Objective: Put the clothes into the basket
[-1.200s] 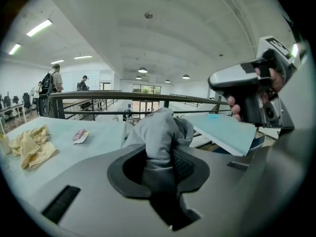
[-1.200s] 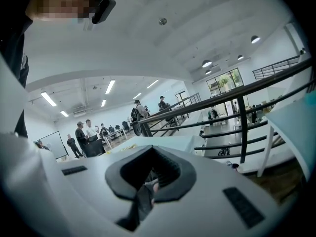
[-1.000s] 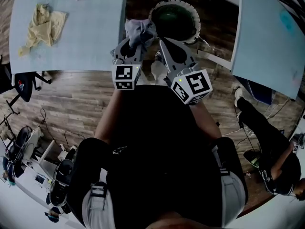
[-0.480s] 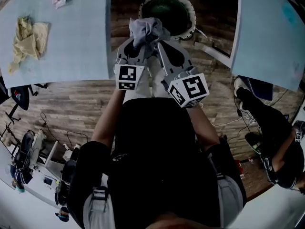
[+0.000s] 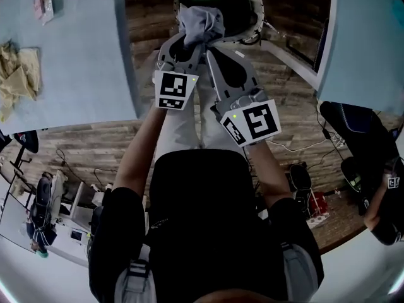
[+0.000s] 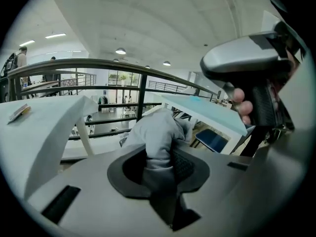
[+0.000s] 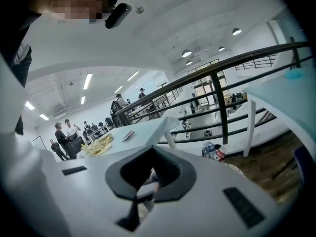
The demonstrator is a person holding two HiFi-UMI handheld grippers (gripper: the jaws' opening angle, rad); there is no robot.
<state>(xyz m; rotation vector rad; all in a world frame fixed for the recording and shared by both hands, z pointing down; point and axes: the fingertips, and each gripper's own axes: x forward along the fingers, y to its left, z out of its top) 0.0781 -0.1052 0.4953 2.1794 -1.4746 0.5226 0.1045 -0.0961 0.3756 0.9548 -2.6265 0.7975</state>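
Grey cloth (image 5: 201, 21) bulges from the left gripper's (image 5: 191, 41) pinching jaws, by the basket (image 5: 257, 14) rim. The right gripper's (image 5: 213, 54) jaws are pressed together, empty.

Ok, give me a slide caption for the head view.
Left tool grips a grey garment over the round basket on the floor, right tool close beside it.
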